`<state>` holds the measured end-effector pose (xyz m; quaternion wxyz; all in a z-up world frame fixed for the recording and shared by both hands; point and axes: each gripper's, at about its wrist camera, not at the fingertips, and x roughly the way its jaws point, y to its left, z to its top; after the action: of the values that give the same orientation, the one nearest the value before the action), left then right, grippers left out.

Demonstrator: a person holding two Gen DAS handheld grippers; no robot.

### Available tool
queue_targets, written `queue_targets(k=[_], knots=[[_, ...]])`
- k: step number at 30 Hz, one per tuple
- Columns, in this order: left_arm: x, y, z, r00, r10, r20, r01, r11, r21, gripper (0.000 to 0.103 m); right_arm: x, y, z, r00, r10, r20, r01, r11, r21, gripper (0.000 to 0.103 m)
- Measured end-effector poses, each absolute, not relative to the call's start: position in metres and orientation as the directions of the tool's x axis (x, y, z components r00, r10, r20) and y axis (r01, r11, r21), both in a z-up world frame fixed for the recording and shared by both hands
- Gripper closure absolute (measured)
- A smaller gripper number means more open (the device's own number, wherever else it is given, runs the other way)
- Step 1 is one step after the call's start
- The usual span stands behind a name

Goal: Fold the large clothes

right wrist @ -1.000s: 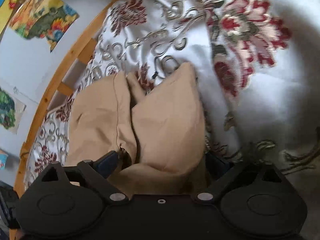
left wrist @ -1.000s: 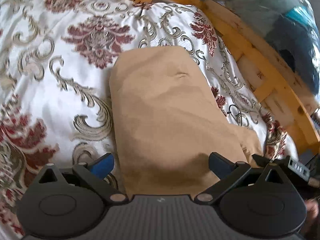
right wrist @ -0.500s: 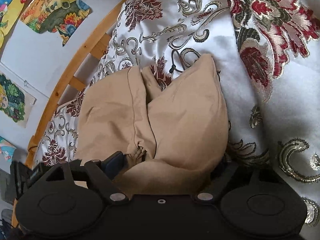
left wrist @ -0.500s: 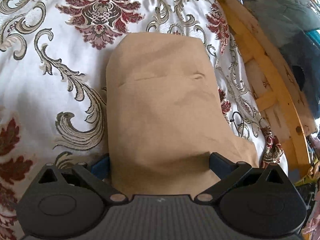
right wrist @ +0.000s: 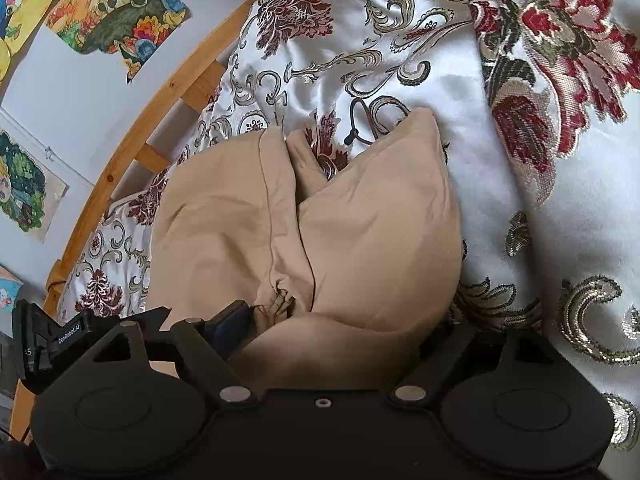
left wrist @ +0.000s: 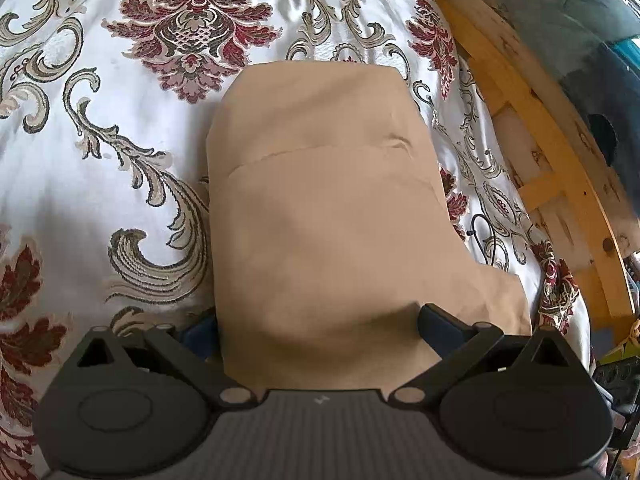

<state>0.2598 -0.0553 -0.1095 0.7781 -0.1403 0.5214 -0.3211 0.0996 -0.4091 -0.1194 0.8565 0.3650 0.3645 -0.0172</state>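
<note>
A tan garment (left wrist: 332, 208) lies folded on a floral bedspread (left wrist: 100, 128). In the left wrist view it runs from the frame's middle down between the fingers. My left gripper (left wrist: 318, 328) is open, its jaws wide apart on either side of the garment's near edge; cloth hides the left fingertip. In the right wrist view the tan garment (right wrist: 360, 232) shows two lobes with a bunched seam near the left finger. My right gripper (right wrist: 336, 328) is open with cloth lying between the jaws; the right fingertip is hidden under it.
A wooden bed frame (left wrist: 532, 112) curves along the right in the left wrist view, and along the left (right wrist: 132, 148) in the right wrist view. A thin black cord (right wrist: 360, 124) lies on the bedspread beyond the garment. Colourful pictures (right wrist: 112, 16) hang on the wall.
Both grippers have moved forward over the garment. In the left view the cloth now covers the left fingertip. The garment fills more of the right view, and the left gripper shows at that view's left edge.
</note>
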Motion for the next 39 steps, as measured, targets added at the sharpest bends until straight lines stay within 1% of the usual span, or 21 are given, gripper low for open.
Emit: queue_targets(k=[3,5,7,8,9,10,11,12,13,14,17,22,26,30,31,33,35,36,37,38,39], knots=[[0.261,-0.056,-0.109,0.246,-0.644,-0.724,0.354,0.755,-0.552,0.0,0.1,-0.406,-0.118,0.733,0.227,-0.641,0.292,0.746,0.598,0.018],[0.261,-0.057,-0.109,0.235,-0.646,-0.726,0.354,0.753,-0.555,0.0,0.099,-0.402,-0.117,0.734,0.21,-0.645,0.29,0.762,0.579,0.024],[0.261,-0.06,-0.107,0.235,-0.642,-0.73,0.362,0.754,-0.548,0.002,0.098,-0.396,-0.115,0.738,0.2,-0.644,0.271,0.787,0.555,0.042],[0.26,-0.061,-0.106,0.242,-0.636,-0.733,0.363,0.76,-0.54,0.005,0.098,-0.391,-0.113,0.74,0.199,-0.642,0.258,0.798,0.544,0.046],[0.259,-0.062,-0.104,0.247,-0.631,-0.735,0.363,0.764,-0.534,0.007,0.098,-0.387,-0.112,0.74,0.195,-0.644,0.246,0.813,0.528,0.053],[0.258,-0.062,-0.102,0.254,-0.626,-0.737,0.366,0.768,-0.526,0.012,0.099,-0.383,-0.11,0.74,0.191,-0.645,0.235,0.826,0.513,0.06],[0.256,-0.06,-0.099,0.266,-0.621,-0.738,0.37,0.772,-0.516,0.018,0.097,-0.38,-0.107,0.746,0.193,-0.637,0.223,0.83,0.512,0.064],[0.255,-0.058,-0.095,0.278,-0.619,-0.734,0.371,0.775,-0.512,0.021,0.096,-0.378,-0.105,0.755,0.197,-0.626,0.208,0.833,0.513,0.069],[0.253,-0.055,-0.092,0.291,-0.621,-0.728,0.374,0.774,-0.511,0.026,0.094,-0.375,-0.1,0.766,0.196,-0.612,0.187,0.843,0.504,0.072],[0.252,-0.052,-0.087,0.303,-0.625,-0.719,0.38,0.771,-0.51,0.029,0.093,-0.371,-0.096,0.775,0.191,-0.602,0.17,0.855,0.49,0.073],[0.244,-0.043,-0.068,0.353,-0.641,-0.682,0.444,0.756,-0.48,0.033,0.091,-0.354,-0.082,0.808,0.178,-0.562,0.103,0.896,0.432,0.077],[0.237,-0.024,-0.03,0.458,-0.639,-0.618,0.521,0.756,-0.396,0.036,0.097,-0.311,-0.055,0.863,0.183,-0.472,-0.034,0.951,0.308,0.08],[0.245,0.004,-0.007,0.55,-0.588,-0.594,0.507,0.8,-0.322,0.037,0.126,-0.276,-0.045,0.885,0.243,-0.397,-0.133,0.949,0.285,0.082],[0.247,0.039,-0.007,0.635,-0.521,-0.571,0.452,0.85,-0.272,0.037,0.156,-0.235,-0.051,0.886,0.309,-0.345,-0.243,0.945,0.221,0.085],[0.246,0.046,-0.013,0.646,-0.5,-0.576,0.433,0.862,-0.264,0.037,0.159,-0.227,-0.054,0.885,0.315,-0.342,-0.259,0.945,0.2,0.086],[0.245,0.062,-0.034,0.637,-0.465,-0.615,0.378,0.884,-0.276,0.037,0.161,-0.215,-0.068,0.879,0.314,-0.358,-0.275,0.948,0.157,0.086],[0.246,0.072,-0.062,0.59,-0.435,-0.68,0.298,0.9,-0.318,0.035,0.163,-0.212,-0.085,0.86,0.288,-0.42,-0.253,0.958,0.138,0.085],[0.243,0.076,-0.071,0.588,-0.43,-0.685,0.265,0.903,-0.339,0.033,0.163,-0.215,-0.092,0.851,0.274,-0.448,-0.233,0.961,0.146,0.084],[0.237,0.083,-0.077,0.616,-0.432,-0.659,0.24,0.899,-0.366,0.03,0.163,-0.219,-0.096,0.846,0.253,-0.469,-0.204,0.967,0.153,0.082],[0.231,0.087,-0.08,0.64,-0.432,-0.635,0.216,0.895,-0.392,0.02,0.163,-0.224,-0.099,0.842,0.235,-0.486,-0.177,0.971,0.163,0.081],[0.228,0.087,-0.081,0.644,-0.427,-0.634,0.192,0.893,-0.406,0.015,0.162,-0.231,-0.1,0.835,0.23,-0.499,-0.158,0.971,0.182,0.078]])
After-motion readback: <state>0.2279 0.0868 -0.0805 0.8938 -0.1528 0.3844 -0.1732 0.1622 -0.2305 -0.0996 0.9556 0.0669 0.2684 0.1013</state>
